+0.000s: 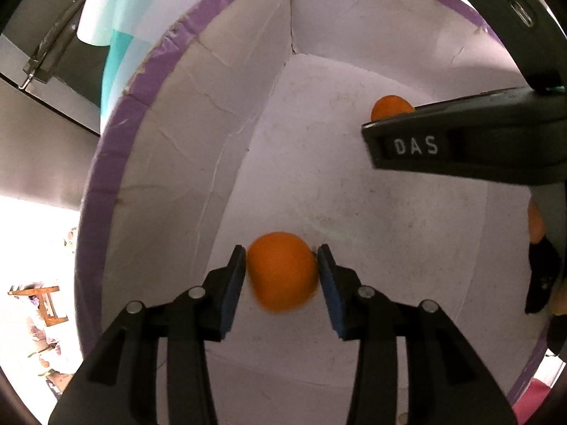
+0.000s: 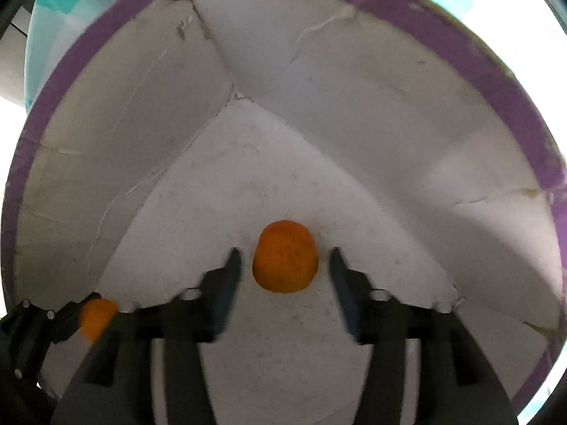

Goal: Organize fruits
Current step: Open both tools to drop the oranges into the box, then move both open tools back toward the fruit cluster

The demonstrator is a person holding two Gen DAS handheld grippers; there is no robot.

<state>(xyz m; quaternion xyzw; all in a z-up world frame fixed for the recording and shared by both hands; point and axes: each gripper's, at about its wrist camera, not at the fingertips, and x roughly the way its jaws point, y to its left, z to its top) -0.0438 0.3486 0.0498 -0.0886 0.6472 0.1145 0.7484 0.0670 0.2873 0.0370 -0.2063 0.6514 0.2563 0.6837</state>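
While both hand-held grippers point down into a white box [image 1: 184, 134] with a purple-taped rim, each stands over an orange fruit on the box floor.

Left wrist view, left to right: at the far left edge, outside the box, a bright overexposed area with a wooden piece of furniture [image 1: 46, 301], and above it a teal-and-white checked cloth [image 1: 117, 17] at the upper left. The creased box wall curves through the left half. At lower centre the left hand-held gripper [image 1: 281, 276] has an orange [image 1: 281, 272] between its blue pads; the jaws stand narrowly apart, the left pad just beside the fruit and the right pad at its edge, and whether either presses cannot be told. At the right, a dark part of the other tool bearing the letters "DAS" [image 1: 414, 145] crosses the frame, with a second orange [image 1: 391, 106] partly hidden behind it.

Right wrist view, left to right: at the lower left the left tool shows with its orange [image 2: 95, 318] between its fingers. At lower centre the right hand-held gripper [image 2: 285, 265] stands open, moderately wide, with clear gaps on both sides of the orange [image 2: 285, 256] lying between its fingers on the floor.
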